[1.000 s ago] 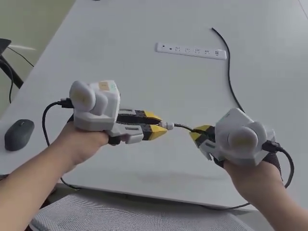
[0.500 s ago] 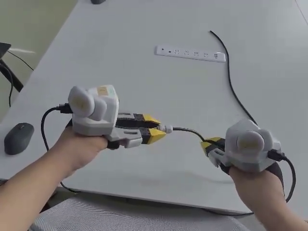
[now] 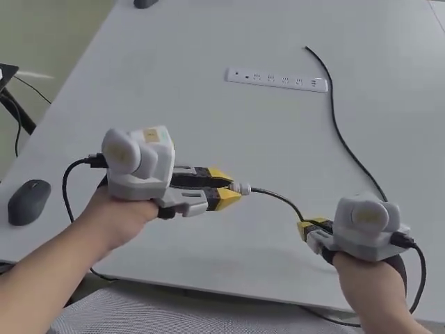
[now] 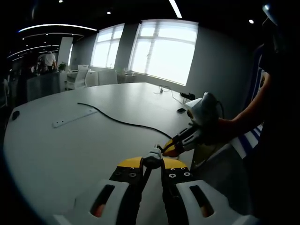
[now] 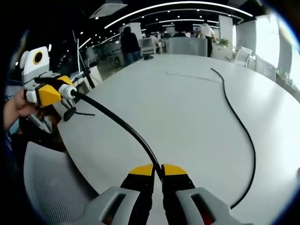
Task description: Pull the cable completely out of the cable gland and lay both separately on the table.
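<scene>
Label: a small pale sticker (image 3: 149, 133) sits on top of the left gripper's housing; its print is too blurred to read. The power strip (image 3: 276, 78) far out on the table (image 3: 208, 90) carries no marking that can be made out at this size.

Left gripper (image 3: 222, 193): level, pointing toward the right gripper. The left hand (image 3: 118, 209) wraps the housing from below, with the forearm coming in from the lower left. Its yellow-tipped jaws are clamped on the cable gland (image 3: 240, 187), a small pale fitting that pokes out just past the tips. In the left gripper view the gland (image 4: 152, 156) sits pinched between that gripper's own jaws (image 4: 152, 164).

Right gripper (image 3: 309, 228): lower and nearer the person, pointing back toward the left one. The right hand (image 3: 365, 278) comes up from the lower right, wrist bent. Its jaws are closed on the black cable (image 3: 278, 198). In the right gripper view the cable (image 5: 122, 126) rises from between the tips (image 5: 158, 169) and arcs up and left to the gland (image 5: 70, 91), held in the left gripper (image 5: 51, 93).

The cable spans the gap between the two grippers in a shallow curve and meets the gland's tip. How far it goes inside, I cannot tell. Both grippers are above the near edge of the table, and neither cable nor gland touches it.

Also on the table: a long black cord (image 3: 341, 132) running from the power strip toward the near edge, and a dark mouse (image 3: 28, 202) at the left edge.
</scene>
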